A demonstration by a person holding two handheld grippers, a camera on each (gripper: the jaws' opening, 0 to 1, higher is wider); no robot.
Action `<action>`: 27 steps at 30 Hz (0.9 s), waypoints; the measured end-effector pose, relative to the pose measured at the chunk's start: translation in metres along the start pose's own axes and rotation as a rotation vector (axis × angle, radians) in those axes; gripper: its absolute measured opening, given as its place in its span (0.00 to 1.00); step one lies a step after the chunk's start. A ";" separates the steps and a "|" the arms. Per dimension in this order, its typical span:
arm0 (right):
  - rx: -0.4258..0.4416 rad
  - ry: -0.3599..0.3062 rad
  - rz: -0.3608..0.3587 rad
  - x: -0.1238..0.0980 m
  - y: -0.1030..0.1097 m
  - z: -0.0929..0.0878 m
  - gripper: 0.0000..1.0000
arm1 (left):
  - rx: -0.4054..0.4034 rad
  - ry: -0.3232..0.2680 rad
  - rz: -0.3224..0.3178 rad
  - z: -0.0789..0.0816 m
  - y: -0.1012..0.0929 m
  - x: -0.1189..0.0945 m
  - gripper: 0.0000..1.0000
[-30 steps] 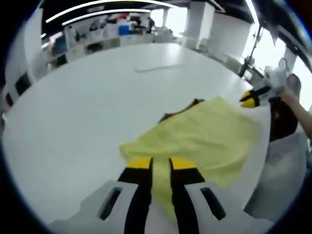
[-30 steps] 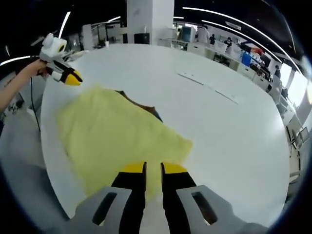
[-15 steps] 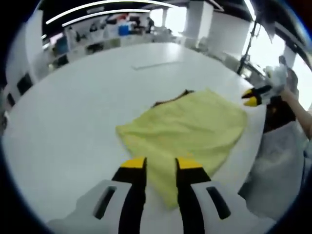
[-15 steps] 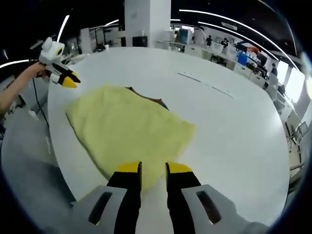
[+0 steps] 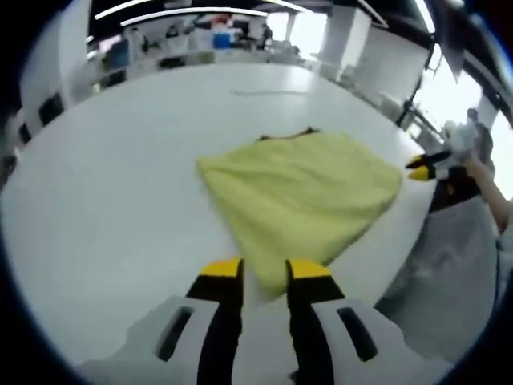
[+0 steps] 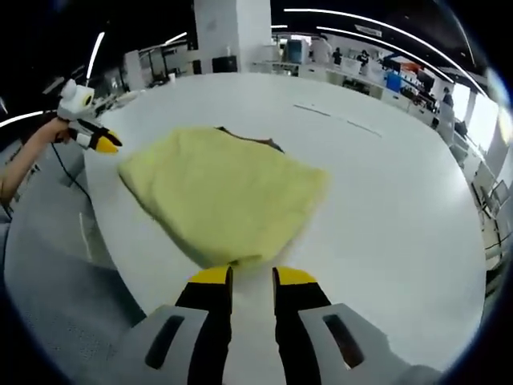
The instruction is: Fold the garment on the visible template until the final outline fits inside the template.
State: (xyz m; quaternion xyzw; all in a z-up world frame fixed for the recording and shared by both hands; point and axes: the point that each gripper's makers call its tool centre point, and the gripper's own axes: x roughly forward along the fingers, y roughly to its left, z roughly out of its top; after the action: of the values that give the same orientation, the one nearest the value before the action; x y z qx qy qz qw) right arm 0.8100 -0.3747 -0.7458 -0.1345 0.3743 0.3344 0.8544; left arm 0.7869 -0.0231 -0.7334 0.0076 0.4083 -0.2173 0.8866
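In the left gripper view, the left gripper (image 5: 263,269), black-armed with yellow tips, hangs just short of the near corner of the soft yellow folded garment (image 5: 300,200), its jaws a narrow gap apart and holding nothing. The garment lies flat on the wide white counter (image 5: 112,184), close to the counter's right-hand edge in this view. A sliver of dark brown template (image 5: 282,135) peeks out along the garment's far edge; the cloth seems laid over it so the fold can be judged against it. Further right, just off the garment's right corner, the right gripper (image 5: 421,168) shows in a person's hand (image 5: 458,138), too small there to read its jaws.

In the right gripper view, the left gripper (image 6: 103,143) sits at far left in a hand (image 6: 50,132), beside the garment's (image 6: 228,196) left corner. The brown template (image 6: 252,139) edge again shows behind the cloth. At bottom centre, the right gripper (image 6: 250,278) rests just before the nearest corner, jaws slightly parted and empty.

With both grippers apart from the cloth at opposite corners, the fold looks set down, possibly for a check of how the outline fits; most of the template is covered, so whether it fits cannot be told.
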 end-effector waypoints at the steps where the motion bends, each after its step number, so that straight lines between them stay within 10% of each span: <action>1: -0.001 0.003 0.000 0.001 0.001 -0.001 0.18 | 0.000 -0.001 0.000 -0.001 0.000 0.000 0.17; 27: 0.053 0.026 0.111 0.023 0.022 -0.008 0.06 | -0.061 0.057 -0.041 -0.033 -0.012 0.007 0.12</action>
State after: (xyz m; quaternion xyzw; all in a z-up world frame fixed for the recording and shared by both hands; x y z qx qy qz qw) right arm 0.8020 -0.3514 -0.7676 -0.0950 0.4008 0.3693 0.8330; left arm 0.7630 -0.0302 -0.7585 -0.0218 0.4400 -0.2227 0.8697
